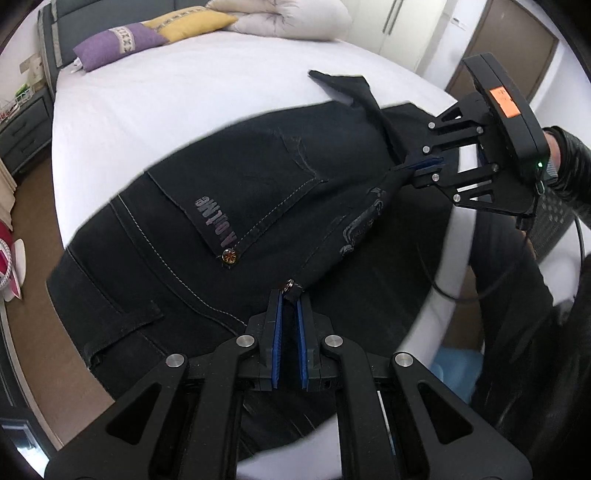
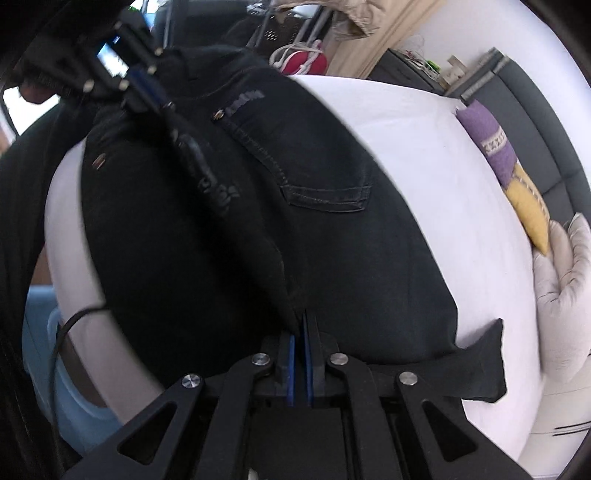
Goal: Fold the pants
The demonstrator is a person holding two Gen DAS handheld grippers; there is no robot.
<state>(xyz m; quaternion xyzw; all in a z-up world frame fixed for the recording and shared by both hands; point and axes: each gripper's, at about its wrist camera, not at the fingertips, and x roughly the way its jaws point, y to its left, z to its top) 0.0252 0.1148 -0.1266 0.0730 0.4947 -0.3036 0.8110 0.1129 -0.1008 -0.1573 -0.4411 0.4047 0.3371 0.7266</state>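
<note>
Black jeans (image 1: pixel 229 221) lie across the white bed (image 1: pixel 177 99), back pocket with grey lettering facing up. My left gripper (image 1: pixel 290 295) is shut on the waistband corner beside a rivet. My right gripper (image 1: pixel 424 164) is shut on the same raised fold further along, so a ridge of cloth stretches between the two. In the right wrist view the right gripper (image 2: pixel 301 321) pinches the fold of the jeans (image 2: pixel 332 240), and the left gripper (image 2: pixel 155 99) holds its far end. A pant leg end (image 2: pixel 484 365) sticks out to the right.
Purple and yellow pillows (image 1: pixel 122 42) and a cream duvet (image 1: pixel 288 18) sit at the bed's head. A dark nightstand (image 1: pixel 22 125) stands left of the bed. A blue bin (image 1: pixel 458 369) sits on the floor by the bed edge. The person's dark sleeve (image 1: pixel 569 173) is at right.
</note>
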